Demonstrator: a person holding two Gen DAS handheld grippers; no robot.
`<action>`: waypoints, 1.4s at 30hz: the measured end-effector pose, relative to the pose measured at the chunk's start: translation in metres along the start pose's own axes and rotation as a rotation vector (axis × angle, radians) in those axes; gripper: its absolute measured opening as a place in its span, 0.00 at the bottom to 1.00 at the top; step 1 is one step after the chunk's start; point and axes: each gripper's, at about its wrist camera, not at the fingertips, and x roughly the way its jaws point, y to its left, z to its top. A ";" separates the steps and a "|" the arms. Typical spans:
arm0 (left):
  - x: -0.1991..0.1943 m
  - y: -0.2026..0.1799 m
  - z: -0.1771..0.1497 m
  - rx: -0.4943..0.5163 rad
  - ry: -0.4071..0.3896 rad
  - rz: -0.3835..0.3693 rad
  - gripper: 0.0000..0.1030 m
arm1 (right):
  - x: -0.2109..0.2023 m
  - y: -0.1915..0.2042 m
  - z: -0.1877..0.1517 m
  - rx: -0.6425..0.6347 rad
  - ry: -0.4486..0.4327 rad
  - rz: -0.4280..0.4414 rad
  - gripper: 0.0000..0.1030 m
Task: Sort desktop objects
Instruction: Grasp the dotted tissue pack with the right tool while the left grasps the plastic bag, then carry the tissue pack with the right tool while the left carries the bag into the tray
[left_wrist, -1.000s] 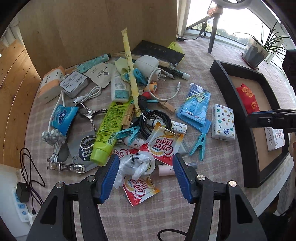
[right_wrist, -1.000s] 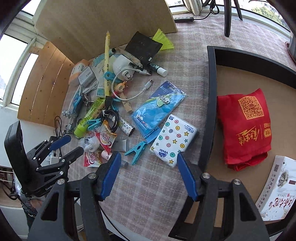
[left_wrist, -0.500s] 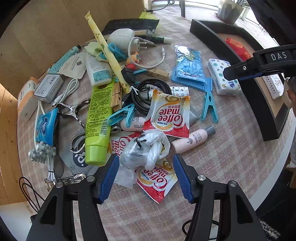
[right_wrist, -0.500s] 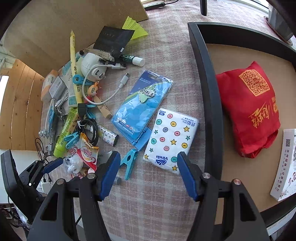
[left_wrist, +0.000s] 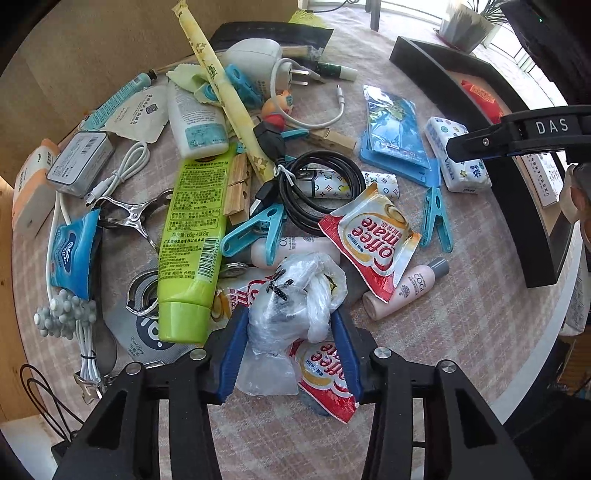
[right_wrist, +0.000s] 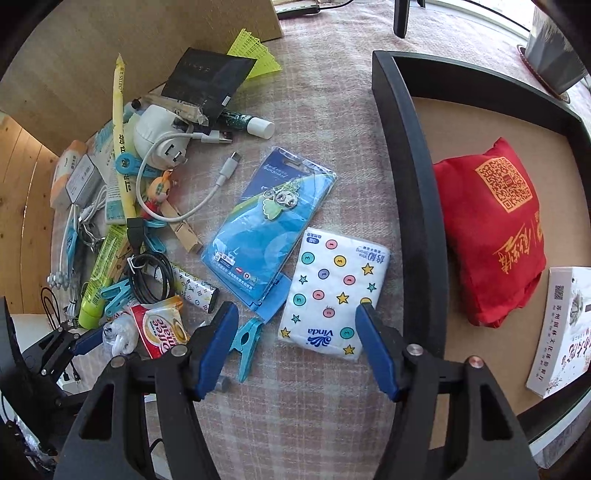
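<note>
A heap of small objects lies on the checked tablecloth. My left gripper (left_wrist: 290, 332) has its blue pads on both sides of a crumpled clear plastic bag (left_wrist: 295, 295), which lies on coffee mate sachets (left_wrist: 369, 236). The pads touch the bag; it also shows in the right wrist view (right_wrist: 120, 330). My right gripper (right_wrist: 295, 328) is open, low over a white Vinda tissue pack (right_wrist: 334, 291) beside the black tray (right_wrist: 417, 206). The pack lies between its fingers.
The tray holds a red bag (right_wrist: 491, 236) and a white box (right_wrist: 565, 328). Around lie a green tube (left_wrist: 190, 236), blue clips (left_wrist: 436, 218), a black cable coil (left_wrist: 321, 188), a blue card sleeve (right_wrist: 269, 221), a pink bottle (left_wrist: 406, 291) and a charger (right_wrist: 155, 129).
My left gripper has moved forward and narrowed its jaws around the plastic bag. My right gripper has come down and forward over the tissue pack.
</note>
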 end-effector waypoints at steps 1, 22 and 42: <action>-0.001 0.000 0.001 -0.003 -0.005 -0.008 0.41 | -0.001 -0.002 -0.001 0.009 0.002 -0.001 0.63; -0.002 0.010 -0.015 -0.154 -0.058 -0.082 0.32 | 0.005 0.014 -0.008 -0.040 0.005 -0.027 0.53; -0.048 -0.062 0.012 -0.186 -0.172 -0.122 0.31 | -0.072 -0.079 -0.038 -0.055 -0.195 0.146 0.50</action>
